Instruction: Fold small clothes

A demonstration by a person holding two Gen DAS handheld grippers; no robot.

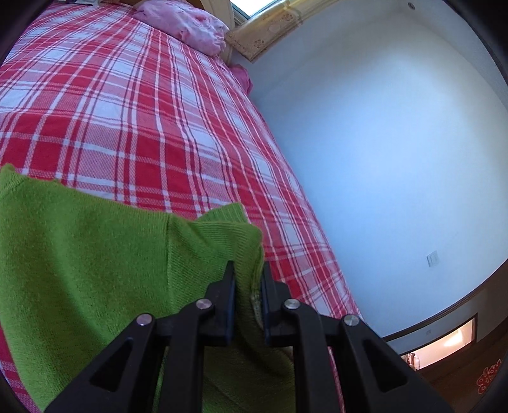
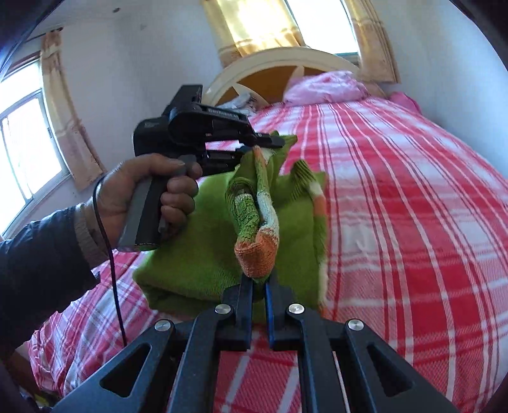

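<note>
A small green knitted sweater (image 1: 95, 241) with orange and white striped trim hangs over a bed with a red and white plaid cover (image 1: 127, 104). My left gripper (image 1: 247, 270) is shut on a thick green fold of it. In the right wrist view the same sweater (image 2: 197, 254) is stretched between both tools. My right gripper (image 2: 258, 279) is shut on its orange cuff end (image 2: 257, 254). The left gripper (image 2: 266, 141), held by a hand (image 2: 139, 190), pinches the upper edge of the garment.
A pink pillow (image 1: 190, 25) lies at the head of the bed against a cream headboard (image 2: 273, 66). A blue-white wall (image 1: 397, 159) runs along the bed's far side. Curtained windows (image 2: 25, 136) stand behind the hand. A dark sleeve (image 2: 38, 263) fills the lower left.
</note>
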